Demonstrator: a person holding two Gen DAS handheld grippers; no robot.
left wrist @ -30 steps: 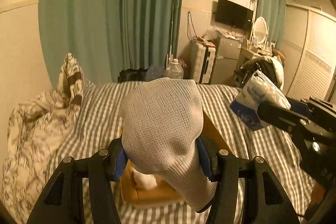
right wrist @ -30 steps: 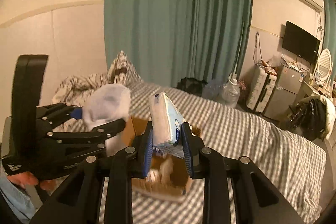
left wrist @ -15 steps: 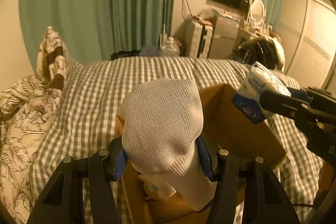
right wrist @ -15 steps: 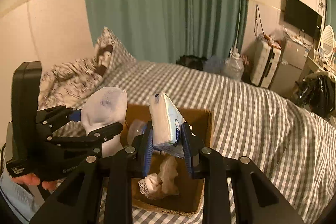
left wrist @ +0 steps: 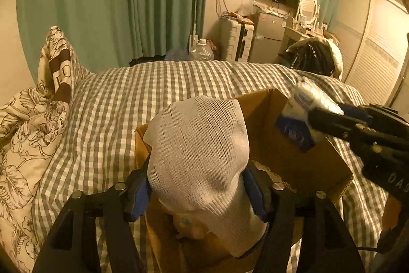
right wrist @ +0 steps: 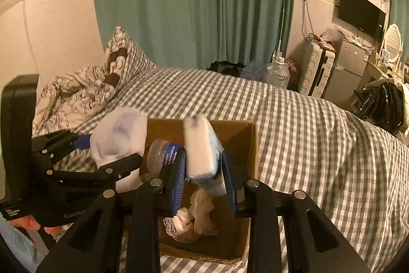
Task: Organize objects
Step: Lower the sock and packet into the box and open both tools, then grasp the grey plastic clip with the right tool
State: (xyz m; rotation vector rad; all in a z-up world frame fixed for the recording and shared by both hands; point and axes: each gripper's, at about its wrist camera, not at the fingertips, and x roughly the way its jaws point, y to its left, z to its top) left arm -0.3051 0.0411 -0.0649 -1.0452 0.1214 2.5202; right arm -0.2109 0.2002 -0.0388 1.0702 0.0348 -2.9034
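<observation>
My left gripper (left wrist: 198, 196) is shut on a white knit sock (left wrist: 202, 152) and holds it over the near left corner of an open cardboard box (left wrist: 301, 165) on the bed. The sock also shows in the right wrist view (right wrist: 117, 137). My right gripper (right wrist: 203, 172) is shut on a white and blue tissue pack (right wrist: 202, 150), held above the box (right wrist: 245, 142); the pack shows in the left wrist view (left wrist: 304, 114). Inside the box lie a clear plastic bottle (right wrist: 163, 152) and crumpled lace-edged cloth (right wrist: 191, 219).
The box stands on a grey checked bedspread (right wrist: 319, 134). A floral duvet and pillow (left wrist: 28, 124) lie at the left. Green curtains (right wrist: 194, 1), a water jug (right wrist: 277, 73), a suitcase (right wrist: 315, 73) and a small fridge (right wrist: 345, 71) stand beyond the bed.
Both grippers have come down and forward over the box, still holding the sock and the tissue pack. The box now fills more of both views.
</observation>
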